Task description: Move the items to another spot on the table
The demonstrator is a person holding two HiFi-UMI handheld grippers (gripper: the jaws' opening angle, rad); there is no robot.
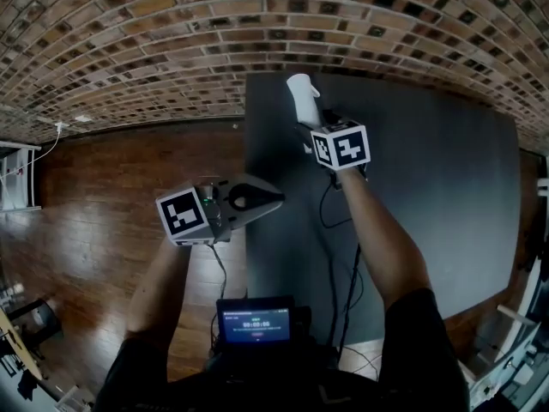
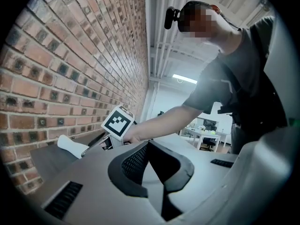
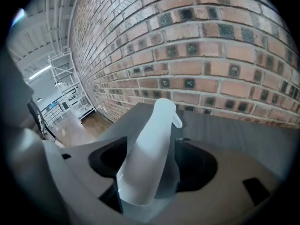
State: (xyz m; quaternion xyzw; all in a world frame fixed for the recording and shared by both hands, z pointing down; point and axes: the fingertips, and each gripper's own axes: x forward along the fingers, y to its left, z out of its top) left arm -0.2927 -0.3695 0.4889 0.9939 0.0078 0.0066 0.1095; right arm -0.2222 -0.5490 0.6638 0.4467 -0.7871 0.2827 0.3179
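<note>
A white plastic bottle (image 1: 302,98) with a small spout lies near the far left corner of the dark table (image 1: 429,187). Its spout end points toward the brick wall. My right gripper (image 1: 307,130) reaches to it from the near side. In the right gripper view the bottle (image 3: 150,158) runs lengthways between the jaws, with dark gaps on both sides, so my right gripper (image 3: 149,142) is open around it. My left gripper (image 1: 273,198) hovers at the table's left edge, shut and empty. From the left gripper view (image 2: 149,143) the bottle (image 2: 70,146) shows beyond the right gripper's marker cube.
A brick wall (image 1: 171,33) runs behind the table. Wooden floor (image 1: 94,204) lies to the left of the table edge. A black cable (image 1: 330,209) trails over the table toward me. A small screen (image 1: 255,323) sits at my chest.
</note>
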